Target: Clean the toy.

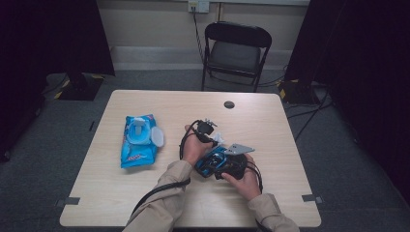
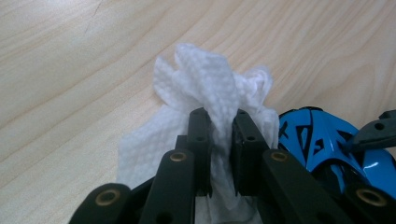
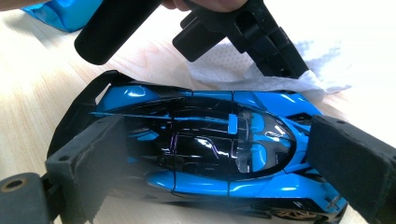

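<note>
Left gripper (image 2: 219, 121) pinching wipe (image 2: 205, 84) beside toy car (image 2: 322, 140), mid-table.

- A light wood table (image 1: 145, 193) stands on grey carpet floor (image 1: 48, 159).
- A black folding chair (image 1: 235, 53) sits behind it, against a pale wall (image 1: 154, 24).
- Dark curtains (image 1: 53, 34) hang at both sides.
- Cables (image 1: 309, 113) trail across the floor at right.

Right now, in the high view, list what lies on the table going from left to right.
Blue wipes pack → left gripper pinching a white wipe → blue toy car → right gripper around the car.
</note>
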